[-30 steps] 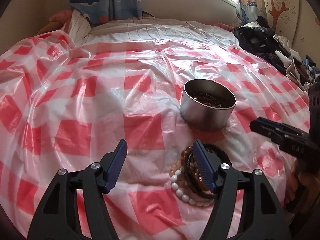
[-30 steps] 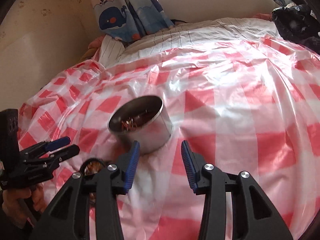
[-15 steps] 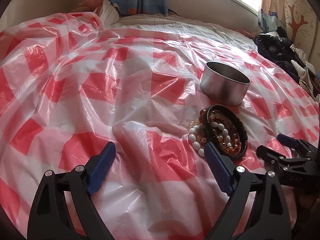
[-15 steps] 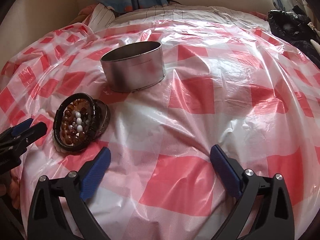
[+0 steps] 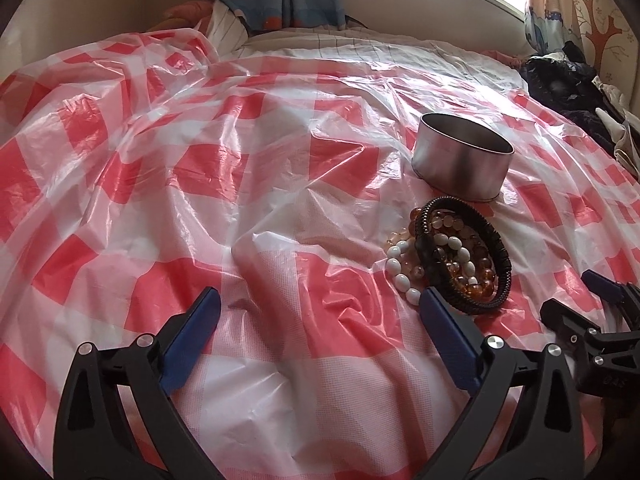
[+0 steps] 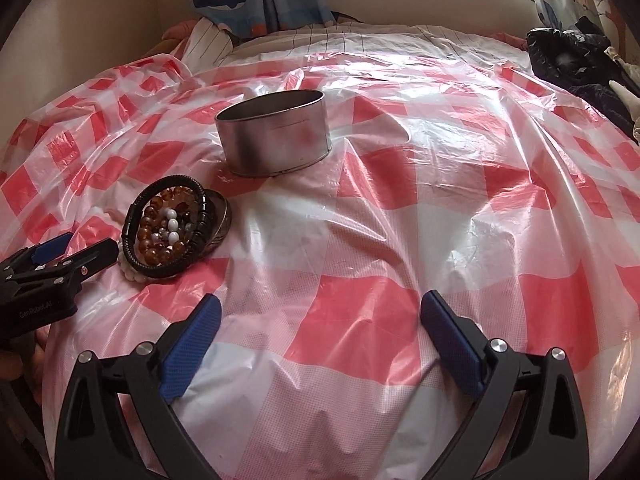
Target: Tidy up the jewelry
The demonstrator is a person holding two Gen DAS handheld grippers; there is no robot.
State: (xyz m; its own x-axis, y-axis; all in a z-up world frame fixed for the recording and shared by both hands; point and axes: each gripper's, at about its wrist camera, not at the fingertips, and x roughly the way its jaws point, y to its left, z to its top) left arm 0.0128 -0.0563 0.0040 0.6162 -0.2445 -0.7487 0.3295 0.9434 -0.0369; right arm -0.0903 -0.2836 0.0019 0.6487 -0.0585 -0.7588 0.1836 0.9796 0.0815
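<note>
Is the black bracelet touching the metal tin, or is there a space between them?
Apart. The right wrist view shows checkered sheet between the black bracelet and the metal tin.

Right gripper (image 6: 320, 330) stood wide open, empty, at lower frame; bracelet pile (image 6: 170, 229) lay left of centre, metal tin (image 6: 276, 138) above it.

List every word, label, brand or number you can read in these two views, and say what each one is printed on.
"GenRobot.AI": white print on the black body of the left gripper, seen from the right wrist view.
"DAS": faint raised letters on the body of the right gripper, seen from the left wrist view; the reading is uncertain.
The metal tin and the bracelets show no readable text.
</note>
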